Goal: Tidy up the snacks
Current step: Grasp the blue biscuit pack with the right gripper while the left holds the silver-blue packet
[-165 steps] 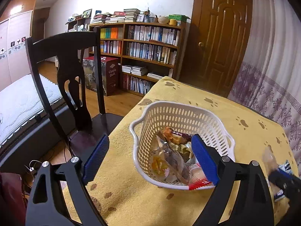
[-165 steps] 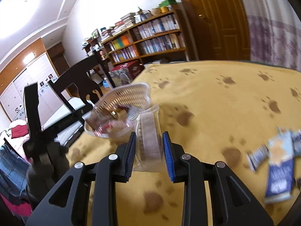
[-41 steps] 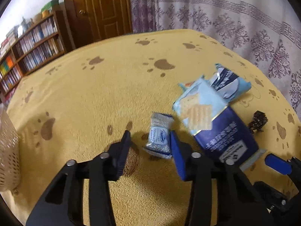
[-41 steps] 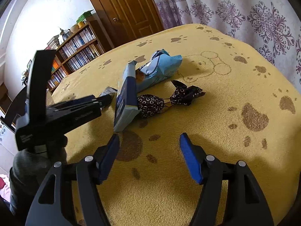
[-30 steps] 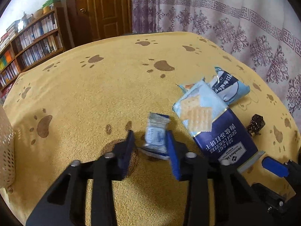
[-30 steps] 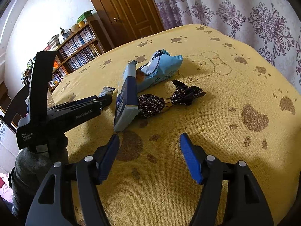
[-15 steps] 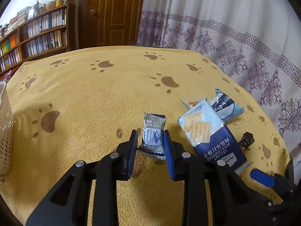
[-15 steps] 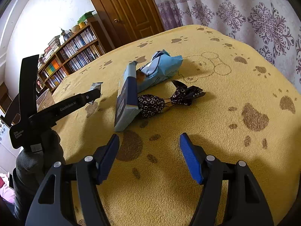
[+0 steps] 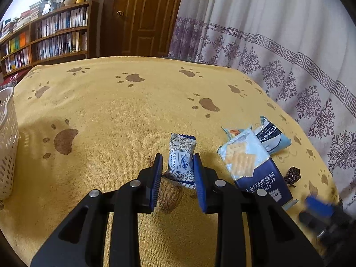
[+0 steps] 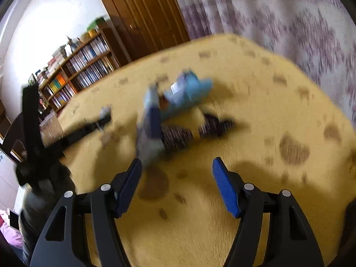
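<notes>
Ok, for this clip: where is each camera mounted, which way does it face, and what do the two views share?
Left wrist: on the left gripper, looking along its fingers, shut on the small white snack packet above the yellow cloth; white basket at left.
Right wrist: on the open right gripper, facing the same cloth, blurred; a gloved hand shows.
Shared: the soda cracker pack and the left gripper.

Wooden bookshelf (image 9: 47,33) against white wall (image 10: 55,22); brown panelled door (image 9: 142,15); purple-patterned curtain (image 9: 278,44) at right.
</notes>
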{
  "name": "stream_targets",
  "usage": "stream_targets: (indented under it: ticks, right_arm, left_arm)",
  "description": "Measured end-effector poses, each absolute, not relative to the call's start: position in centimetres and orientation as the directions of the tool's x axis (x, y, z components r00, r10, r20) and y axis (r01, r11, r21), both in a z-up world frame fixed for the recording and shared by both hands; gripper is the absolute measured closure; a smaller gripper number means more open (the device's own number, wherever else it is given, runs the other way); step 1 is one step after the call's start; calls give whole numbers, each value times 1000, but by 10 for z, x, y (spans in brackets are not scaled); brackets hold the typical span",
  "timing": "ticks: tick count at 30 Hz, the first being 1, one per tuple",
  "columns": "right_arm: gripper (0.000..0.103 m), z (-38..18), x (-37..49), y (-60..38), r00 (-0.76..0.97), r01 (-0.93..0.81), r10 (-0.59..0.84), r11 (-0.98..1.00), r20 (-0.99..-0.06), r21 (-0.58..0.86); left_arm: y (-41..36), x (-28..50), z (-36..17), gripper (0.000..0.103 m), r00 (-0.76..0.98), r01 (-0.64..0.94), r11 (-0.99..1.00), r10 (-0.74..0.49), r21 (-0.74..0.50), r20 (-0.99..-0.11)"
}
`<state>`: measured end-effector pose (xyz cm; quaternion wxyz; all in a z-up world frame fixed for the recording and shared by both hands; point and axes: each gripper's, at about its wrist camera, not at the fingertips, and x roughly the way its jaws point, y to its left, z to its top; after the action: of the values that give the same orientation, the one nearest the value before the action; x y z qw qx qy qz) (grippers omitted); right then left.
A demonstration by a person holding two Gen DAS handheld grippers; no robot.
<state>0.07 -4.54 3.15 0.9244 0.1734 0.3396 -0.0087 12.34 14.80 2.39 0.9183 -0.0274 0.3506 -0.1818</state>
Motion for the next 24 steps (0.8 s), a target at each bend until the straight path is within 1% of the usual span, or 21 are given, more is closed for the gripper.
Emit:
stream_targets:
  ticks: [2,5,6,8,10,11,13,15,16,17,22,24]
  right_arm:
    - [36,51,11,-40,801,95,97,954,-591,284]
    - [40,60,38,-31,807,56,108,965,-581,257]
    - [48,58,49,-27,798,49,108,969,-592,242]
    - [55,52,66,-24,774,47,109,972,-624,228]
    - [60,45,82,-19,746,33,125,974,-654,224]
    - [61,40,89,-17,734,32,120,977,-668,210]
    - [68,34,96,-15,715,16,130,979,-687,203]
    - [72,28,101,-11,699,12,121,983,-705,181]
    - [72,27,102,-11,698,7,124,984,-705,180]
    - [73,28,101,-11,700,3,124,984,-703,176]
    - [85,36,94,-4,712,-22,137,985,-688,174]
    - [86,40,89,3,718,-36,139,986,-682,162]
  left_arm:
    - [148,123,25,75,691,310,933,-352,-181,-632]
    - [152,123,28,75,700,297,937,-344,-183,-625]
    - [153,123,30,75,708,292,939,-339,-180,-620]
    - [157,122,32,75,718,283,943,-329,-175,-613]
    - [160,122,35,75,725,274,946,-321,-173,-609]
    - [161,122,36,75,726,273,945,-324,-178,-606]
    - [164,122,38,75,729,268,946,-323,-182,-604]
    - [166,122,40,75,730,263,946,-322,-187,-603]
    - [166,122,41,75,732,261,947,-320,-187,-602]
    - [167,122,42,75,733,259,948,-318,-186,-601]
    - [167,115,52,75,759,251,955,-294,-156,-581]
    - [169,112,57,75,772,251,957,-290,-148,-565]
